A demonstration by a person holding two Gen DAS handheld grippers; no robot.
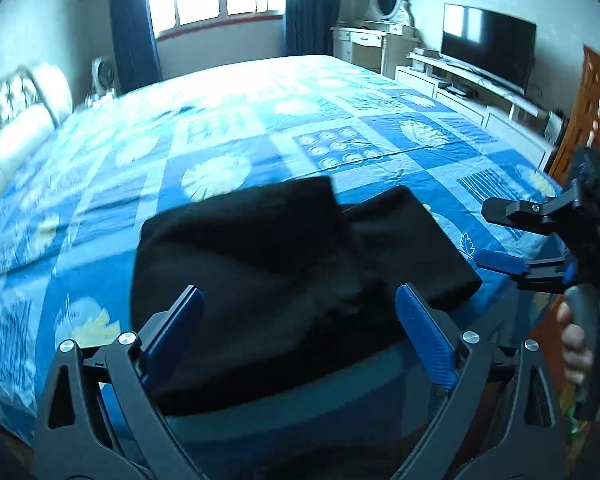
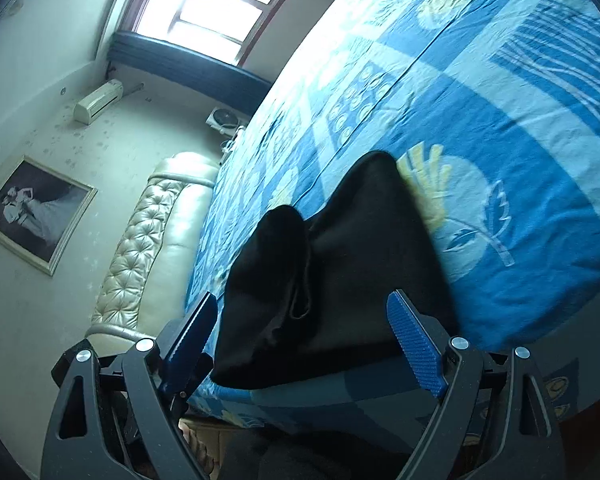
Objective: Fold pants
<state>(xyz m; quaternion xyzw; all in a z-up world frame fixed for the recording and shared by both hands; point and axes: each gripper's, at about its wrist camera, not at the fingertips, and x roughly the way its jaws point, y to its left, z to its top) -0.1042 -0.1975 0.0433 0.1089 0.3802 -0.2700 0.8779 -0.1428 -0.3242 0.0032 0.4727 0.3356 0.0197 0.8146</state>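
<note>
1. The wide bed with its blue-and-white patterned cotton sheet point(image 1: 260, 128) carries the work close to its near edge. That is the main hazard, in my judgement: a careless tug toward the person could drag the cloth off the mattress, undoing the fold.

2. The black soft-fabric pants point(image 1: 292, 264) lie on that sheet as a bundle, apparently already folded at least once, with an upper flap stepped back from a lower layer. The layers look loose and uneven, so a further fold could go crooked, or the flap could slide off if only one layer is pinched.

3. The left gripper point(image 1: 300, 320) hangs over the near part of the pants with its blue-padded fingers spread wide, holding nothing. Closing here may grab a bunched handful rather than a clean edge.

4. The right gripper point(image 2: 304, 328) is likewise spread wide and empty, beside the bundle's right end; seen from the left wrist it stands just off the corner. The two tools could collide if both reach in together.

5. A thin black drawstring point(image 2: 302, 296) dangles over the fabric; it could snag on a pad.
</note>
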